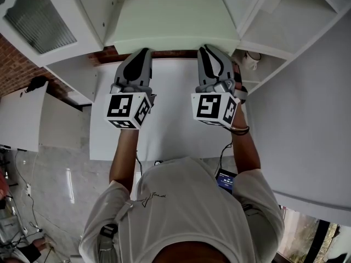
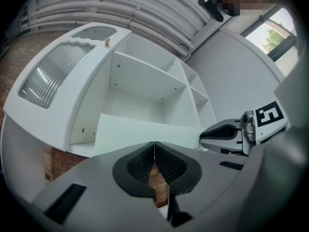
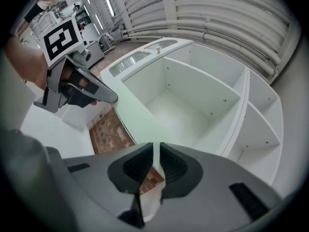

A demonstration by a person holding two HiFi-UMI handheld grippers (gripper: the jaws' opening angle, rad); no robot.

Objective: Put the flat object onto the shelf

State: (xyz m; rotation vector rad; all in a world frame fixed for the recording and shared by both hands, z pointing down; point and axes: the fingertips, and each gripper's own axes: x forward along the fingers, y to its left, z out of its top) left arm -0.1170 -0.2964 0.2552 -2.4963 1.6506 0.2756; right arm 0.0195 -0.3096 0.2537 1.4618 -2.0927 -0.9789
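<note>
The flat object is a pale white board (image 1: 173,23), held level in front of the open white cabinet, with its far edge reaching into the wide middle compartment (image 2: 140,88). My left gripper (image 1: 143,52) is shut on the board's near edge at the left, and my right gripper (image 1: 207,50) is shut on the same edge at the right. In the left gripper view the jaws (image 2: 154,146) pinch the thin edge of the board (image 2: 140,132), with the right gripper (image 2: 227,135) alongside. In the right gripper view the jaws (image 3: 156,146) clamp the board (image 3: 137,120), and the left gripper (image 3: 82,88) is at the left.
The cabinet has a fixed shelf (image 2: 145,74) above the middle compartment and narrower side compartments (image 1: 285,15) to the right. A door with ribbed glass (image 1: 38,18) stands open at the left. A white worktop (image 1: 164,130) lies below the grippers, and a brick wall (image 1: 16,64) shows behind.
</note>
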